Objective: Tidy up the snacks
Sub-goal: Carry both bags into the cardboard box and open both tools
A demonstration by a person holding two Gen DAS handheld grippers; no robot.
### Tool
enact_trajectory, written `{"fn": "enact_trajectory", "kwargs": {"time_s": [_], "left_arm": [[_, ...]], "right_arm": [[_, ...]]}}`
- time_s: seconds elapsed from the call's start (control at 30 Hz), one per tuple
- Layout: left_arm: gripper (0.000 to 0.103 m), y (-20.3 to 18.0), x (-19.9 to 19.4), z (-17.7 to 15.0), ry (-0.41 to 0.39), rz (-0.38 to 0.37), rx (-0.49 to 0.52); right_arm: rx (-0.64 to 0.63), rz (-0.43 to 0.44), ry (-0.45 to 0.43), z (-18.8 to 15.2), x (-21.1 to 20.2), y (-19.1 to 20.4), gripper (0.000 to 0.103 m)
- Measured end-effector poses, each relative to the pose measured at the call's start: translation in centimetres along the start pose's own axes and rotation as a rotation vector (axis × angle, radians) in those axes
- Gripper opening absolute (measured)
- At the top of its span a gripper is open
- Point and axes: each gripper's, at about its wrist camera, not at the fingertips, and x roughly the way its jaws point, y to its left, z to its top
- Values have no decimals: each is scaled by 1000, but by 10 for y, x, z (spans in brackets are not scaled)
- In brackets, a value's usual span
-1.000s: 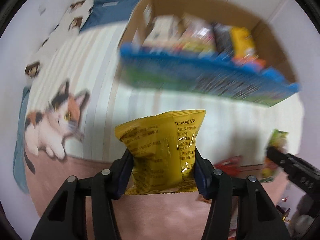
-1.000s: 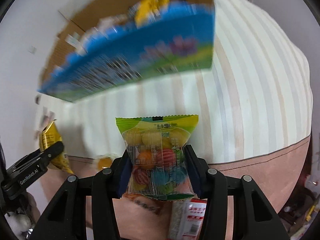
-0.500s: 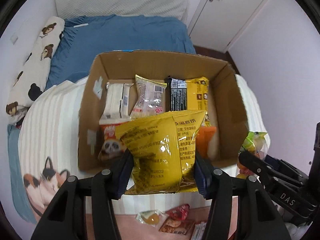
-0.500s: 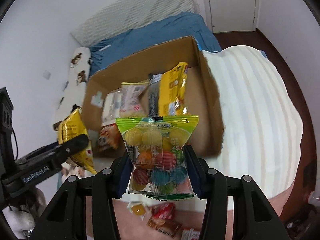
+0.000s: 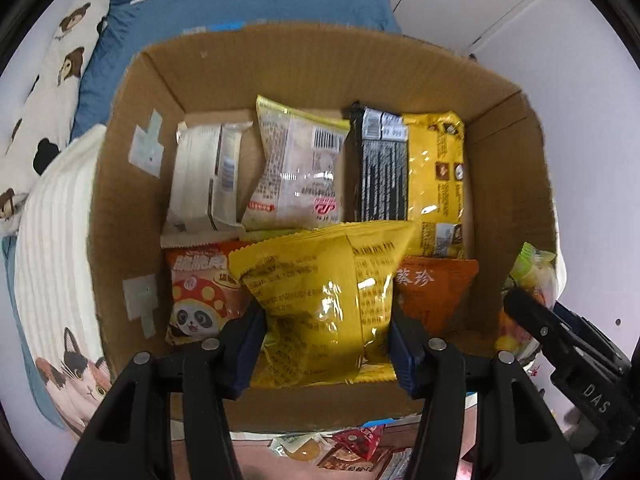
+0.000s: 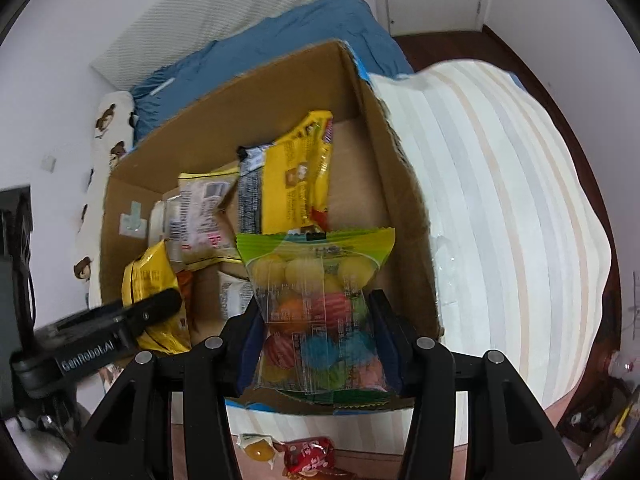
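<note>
My left gripper (image 5: 326, 344) pinches a yellow snack bag (image 5: 320, 300) above the near side of the cardboard box (image 5: 132, 184), over the packets inside. My right gripper (image 6: 316, 344) clamps a clear candy bag (image 6: 316, 308) over the box's near right corner, the box resting on the striped blanket (image 6: 500, 200).

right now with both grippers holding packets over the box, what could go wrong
1. The left gripper pinches only the lower part of the yellow snack bag; released here, it may land on the panda packet or the orange packet instead of a free spot.
2. The right gripper, holding the candy bag, sits close beside the left one near the cardboard box front wall, so they could bump.
</note>
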Motion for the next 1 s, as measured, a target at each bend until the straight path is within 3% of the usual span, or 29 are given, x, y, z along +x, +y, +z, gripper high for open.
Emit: {"fn": "enact_trajectory", "kwargs": {"time_s": [0.03, 0.07, 0.1, 0.17, 0.6, 0.8, 1.0], "left_arm": [[65, 1, 3, 1, 12, -10, -9], [75, 2, 5, 1, 13, -8, -12], [83, 3, 5, 1, 7, 1, -12], [88, 4, 3, 2, -6, 5, -11], [88, 1, -18, -11, -64, 41, 1], [88, -3, -53, -34, -192, 124, 28], [88, -4, -91, -65, -332, 189, 45]], "right_arm": [[8, -7, 17, 3, 6, 0, 82], [17, -12, 27, 5, 8, -1, 94], [15, -10, 24, 6, 9, -1, 94], [6, -18, 27, 7, 10, 2, 94], [-30, -31, 17, 1, -4, 12, 95], [-81, -29, -27, -11, -21, 22, 95], [-150, -45, -125, -38, -52, 33, 95]]}}
